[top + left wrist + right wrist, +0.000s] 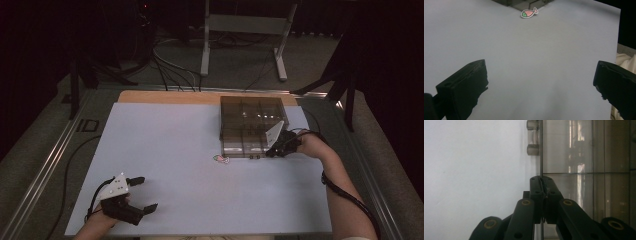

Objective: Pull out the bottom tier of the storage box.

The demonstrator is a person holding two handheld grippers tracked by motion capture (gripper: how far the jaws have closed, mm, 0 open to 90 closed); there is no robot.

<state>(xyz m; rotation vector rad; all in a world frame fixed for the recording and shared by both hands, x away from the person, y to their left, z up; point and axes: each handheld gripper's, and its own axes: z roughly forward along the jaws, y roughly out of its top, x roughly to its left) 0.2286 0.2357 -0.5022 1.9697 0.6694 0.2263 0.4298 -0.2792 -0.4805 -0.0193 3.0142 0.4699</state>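
A smoky transparent compartment box [248,122] with its lid down stands at the back right of the white sheet [190,170]. My right gripper [271,151] is at the box's front right corner. In the right gripper view its jaws [541,180] are shut, pads together right along the box's [579,157] edge; I cannot tell whether a thin lip is pinched. A clear latch [533,137] sits further along that edge. A small pink and green fish sticker [220,159] [529,13] lies just in front of the box. My left gripper [146,193] [541,82] is open over the sheet at the near left, with nothing between its fingers.
The sheet covers a wooden table [165,96] with metal rails along both sides. A grey stand [245,30] and cables lie on the floor beyond. The box's corner [521,3] shows at the top of the left gripper view.
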